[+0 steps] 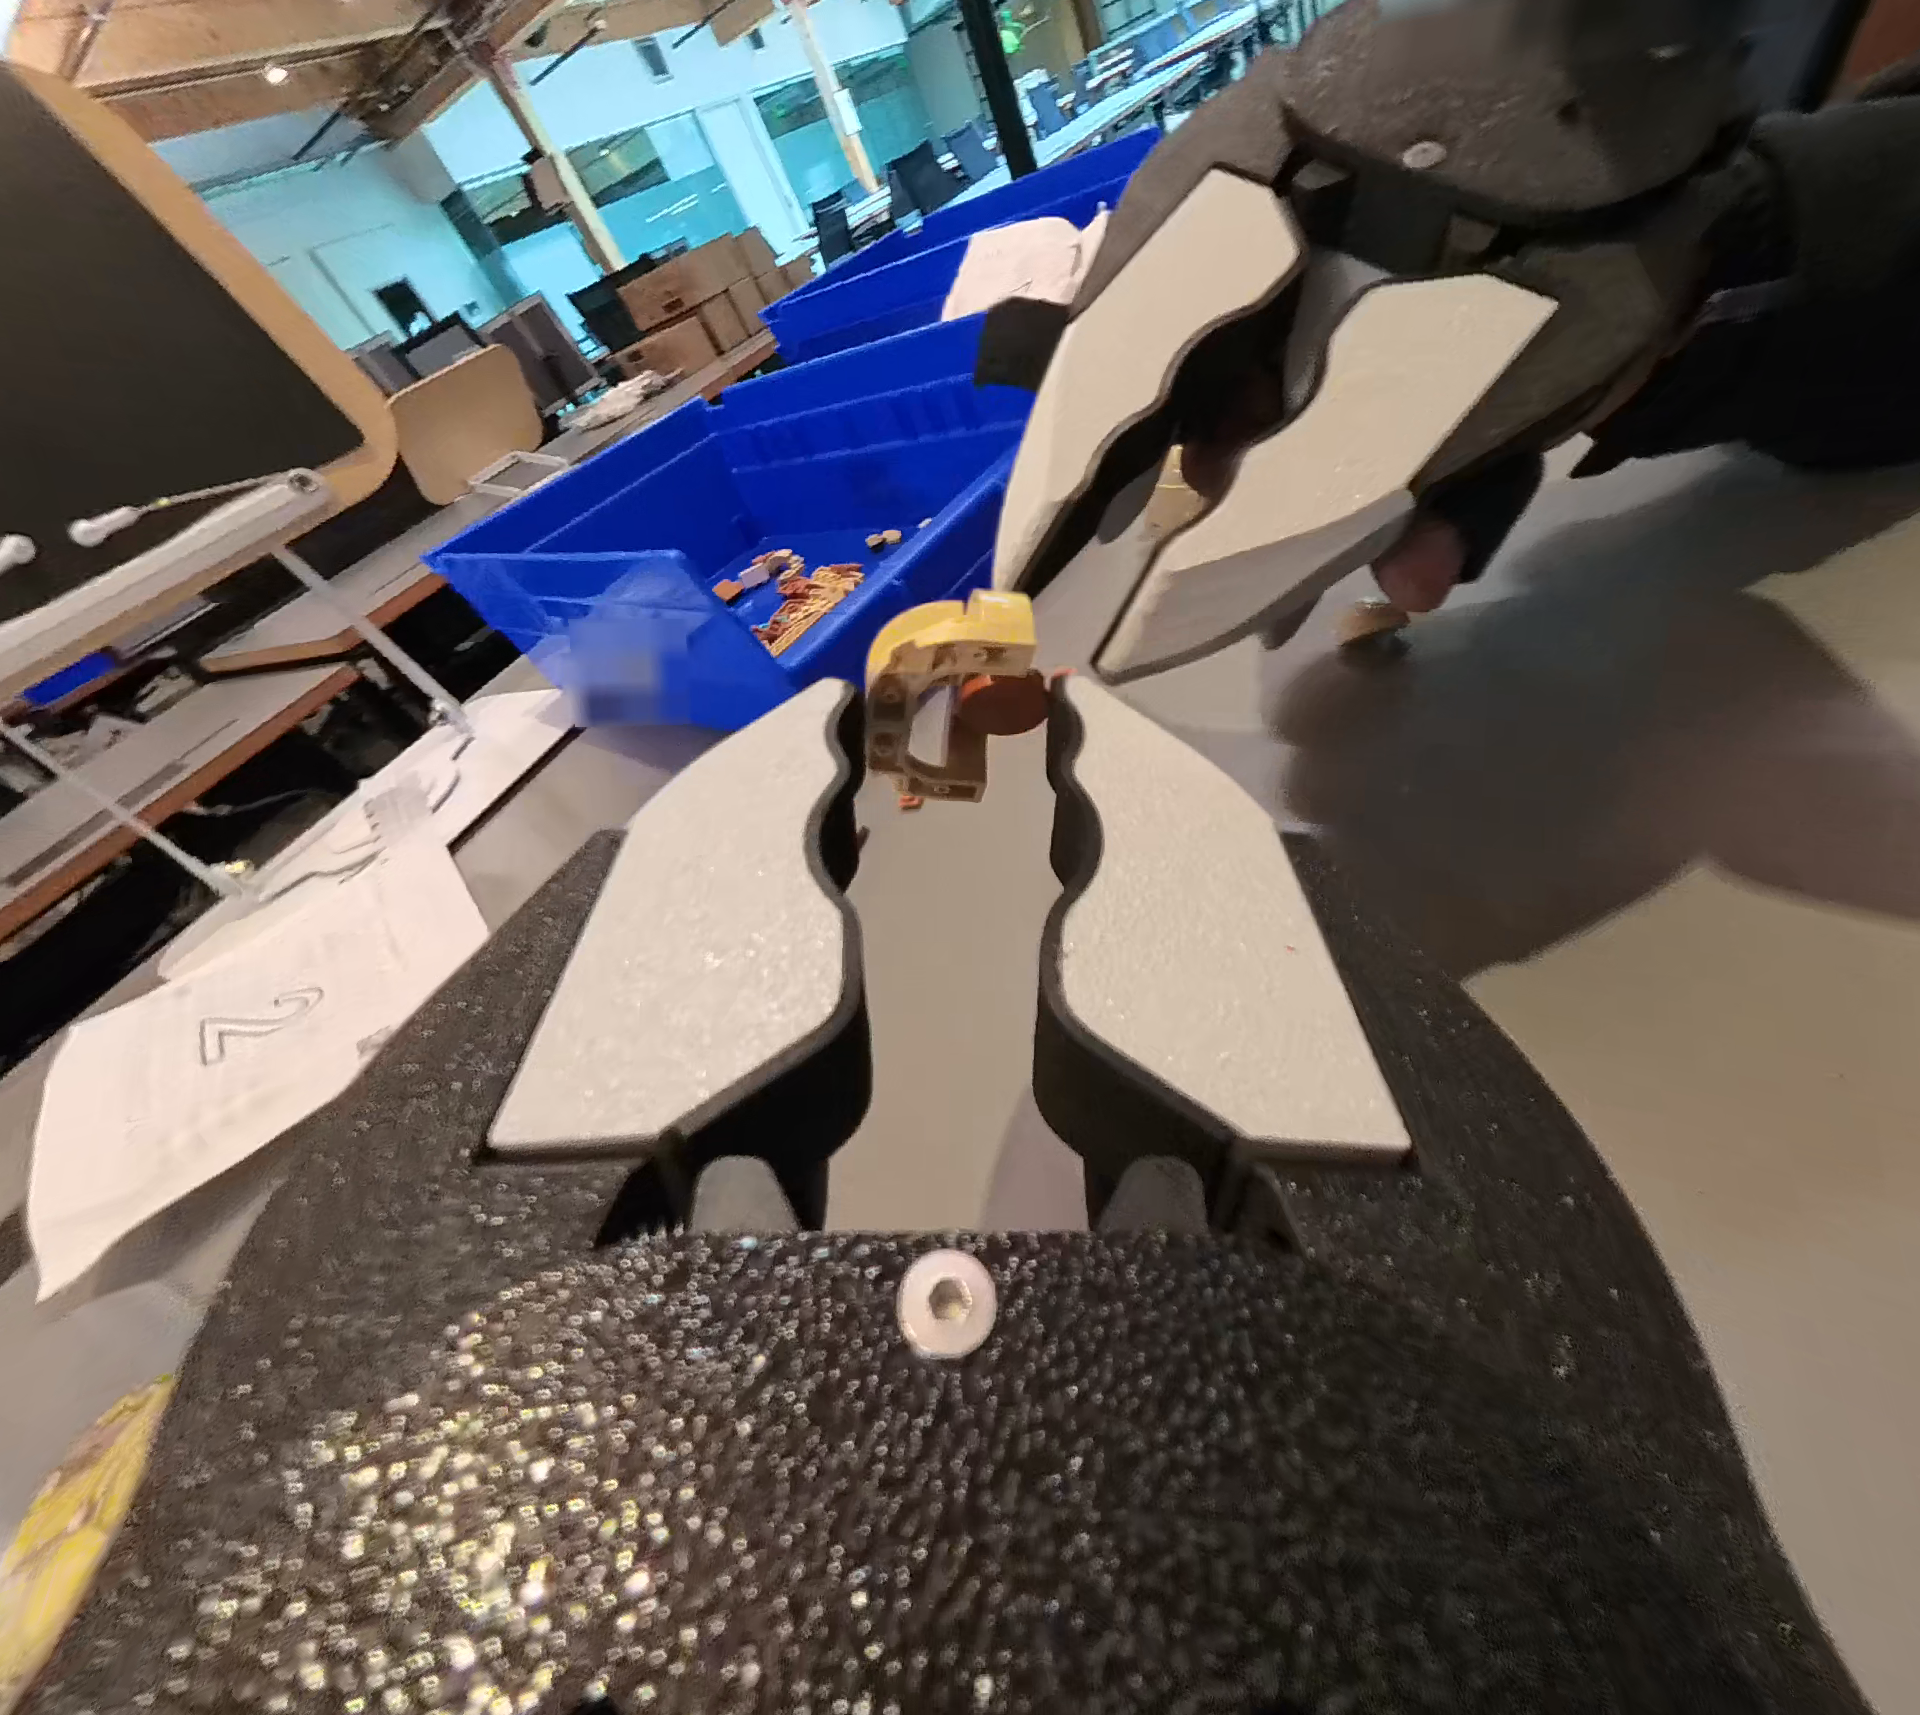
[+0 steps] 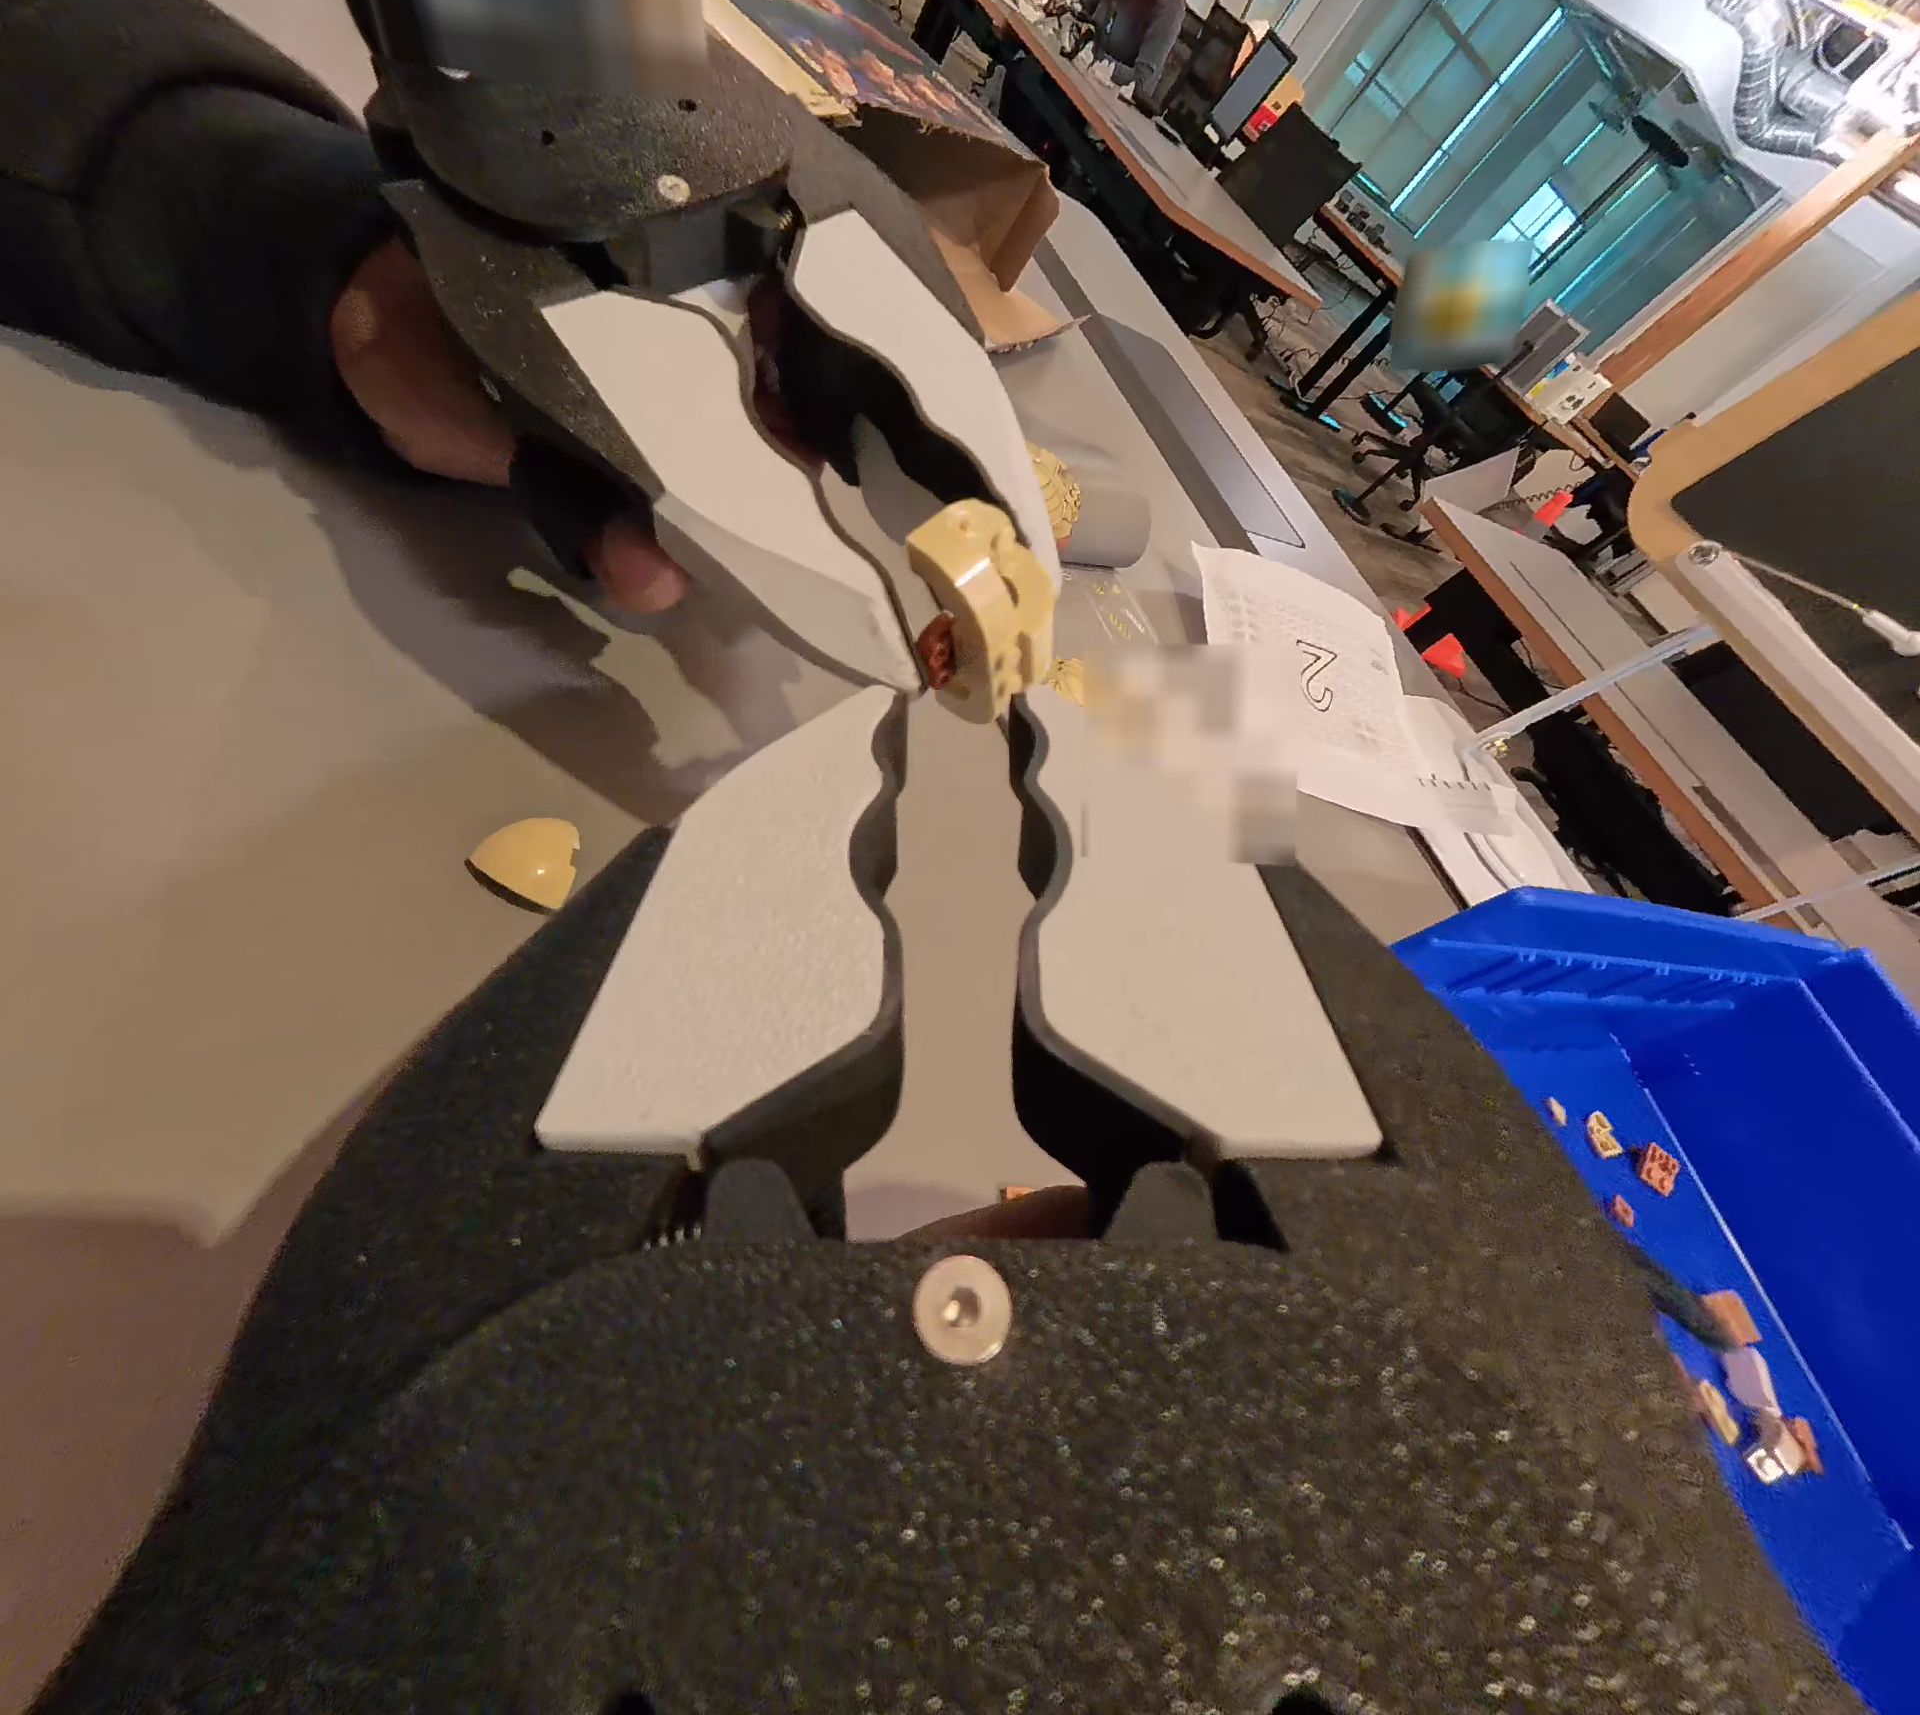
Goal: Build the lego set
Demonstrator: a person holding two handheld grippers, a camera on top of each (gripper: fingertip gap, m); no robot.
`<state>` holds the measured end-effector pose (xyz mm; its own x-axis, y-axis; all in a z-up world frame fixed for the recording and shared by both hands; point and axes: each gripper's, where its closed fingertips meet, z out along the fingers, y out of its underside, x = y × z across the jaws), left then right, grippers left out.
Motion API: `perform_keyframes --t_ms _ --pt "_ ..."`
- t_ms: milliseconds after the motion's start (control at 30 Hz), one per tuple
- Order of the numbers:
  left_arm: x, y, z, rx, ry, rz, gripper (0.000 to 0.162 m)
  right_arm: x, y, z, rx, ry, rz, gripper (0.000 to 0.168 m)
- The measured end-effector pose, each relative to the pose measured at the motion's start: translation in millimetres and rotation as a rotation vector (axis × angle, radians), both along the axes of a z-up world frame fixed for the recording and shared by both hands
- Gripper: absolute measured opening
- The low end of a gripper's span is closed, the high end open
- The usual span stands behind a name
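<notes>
A small tan lego assembly (image 1: 971,626) with a brown round piece on its side sits between the tips of my left gripper (image 1: 954,701), which is shut on it above the grey table (image 1: 1662,1094). In the right wrist view the same assembly (image 2: 977,605) is in the left gripper (image 2: 982,631), with a small brown stud at its lower edge. My right gripper (image 2: 958,711) has its jaws a little apart, tips just below the assembly. In the left wrist view the right gripper (image 1: 1060,637) comes in from the upper right, one tip touching the assembly's top.
A blue bin (image 1: 623,543) holding several small brown pieces stands behind the assembly; it also shows at the right in the right wrist view (image 2: 1662,1094). A tan dome piece (image 2: 525,860) lies on the table. Paper sheets (image 1: 260,1042) lie left. A cardboard box (image 2: 987,200) sits behind. Left and right tips are no more than a few centimetres apart.
</notes>
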<state>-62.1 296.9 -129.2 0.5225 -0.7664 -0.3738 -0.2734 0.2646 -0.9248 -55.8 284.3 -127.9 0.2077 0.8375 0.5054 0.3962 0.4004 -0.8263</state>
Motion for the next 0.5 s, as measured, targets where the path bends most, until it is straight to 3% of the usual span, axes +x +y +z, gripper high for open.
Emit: perform_keyframes --t_ms 133,333,500 --pt "-1.8 1.7 9.1 -0.103 -0.131 0.007 0.033 -2.7 -0.7 9.0 -0.001 0.041 -0.032 0.022" --pt "2.1 -2.4 24.4 -0.284 -0.370 -0.020 0.033 -4.3 5.7 20.2 0.146 0.065 -0.148 0.029" --pt "5.1 -3.3 26.6 -0.329 -0.434 -0.015 0.033 -6.5 8.5 25.2 0.195 0.087 -0.199 0.034"
